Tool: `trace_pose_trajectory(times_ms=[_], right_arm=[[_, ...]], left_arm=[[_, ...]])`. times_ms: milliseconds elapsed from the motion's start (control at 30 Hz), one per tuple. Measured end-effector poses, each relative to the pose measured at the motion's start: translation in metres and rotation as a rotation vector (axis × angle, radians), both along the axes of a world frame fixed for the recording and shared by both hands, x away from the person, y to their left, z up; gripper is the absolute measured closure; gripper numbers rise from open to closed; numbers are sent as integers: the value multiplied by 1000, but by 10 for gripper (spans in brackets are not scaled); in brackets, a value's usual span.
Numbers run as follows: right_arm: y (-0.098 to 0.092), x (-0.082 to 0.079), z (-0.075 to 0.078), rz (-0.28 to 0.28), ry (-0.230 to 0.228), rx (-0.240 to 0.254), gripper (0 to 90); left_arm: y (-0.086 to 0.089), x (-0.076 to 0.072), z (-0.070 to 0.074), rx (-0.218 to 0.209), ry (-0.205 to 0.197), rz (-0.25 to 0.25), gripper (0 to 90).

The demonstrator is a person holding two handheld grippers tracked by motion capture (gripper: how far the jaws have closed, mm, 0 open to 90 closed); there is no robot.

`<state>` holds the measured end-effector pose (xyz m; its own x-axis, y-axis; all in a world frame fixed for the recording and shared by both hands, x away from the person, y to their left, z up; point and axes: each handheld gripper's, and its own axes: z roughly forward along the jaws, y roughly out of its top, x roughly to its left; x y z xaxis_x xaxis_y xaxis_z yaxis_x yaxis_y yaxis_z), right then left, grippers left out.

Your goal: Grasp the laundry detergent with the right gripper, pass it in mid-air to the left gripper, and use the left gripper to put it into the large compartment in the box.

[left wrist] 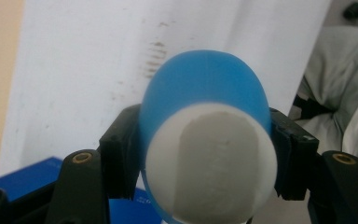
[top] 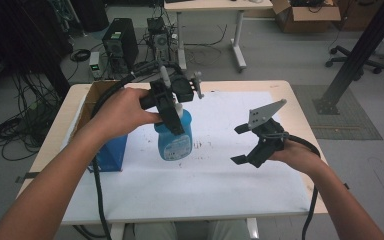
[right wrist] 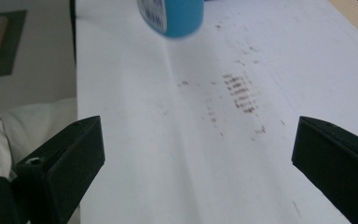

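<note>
Blue bottle (top: 175,141) held above the white sheet (top: 220,175) near the blue box (top: 111,152), long axis roughly upright, base down, white top up, left gripper (top: 172,116) clamped on its neck, right gripper (top: 244,145) wide open, empty, apparently well clear.
</note>
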<state>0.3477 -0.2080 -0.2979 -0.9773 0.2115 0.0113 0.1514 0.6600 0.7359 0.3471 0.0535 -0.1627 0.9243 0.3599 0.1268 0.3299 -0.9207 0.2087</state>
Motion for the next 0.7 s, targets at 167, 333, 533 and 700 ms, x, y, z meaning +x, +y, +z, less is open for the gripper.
trace_pose_trajectory(times_ms=[167, 333, 533, 700], right_arm=[[-19, 1, 9, -53, -18, -39, 21], [-34, 2, 18, -86, -19, -64, 22], [-48, 4, 25, -118, -22, -92, 26], [-57, 6, 31, -137, -29, -104, 29]], left_arm=[[11, 8, 18, -4, -46, 115, 379], [19, 13, 37, -7, -68, 181, 379], [31, 21, 57, -22, -86, 289, 379], [42, 26, 73, -21, -100, 381, 379]])
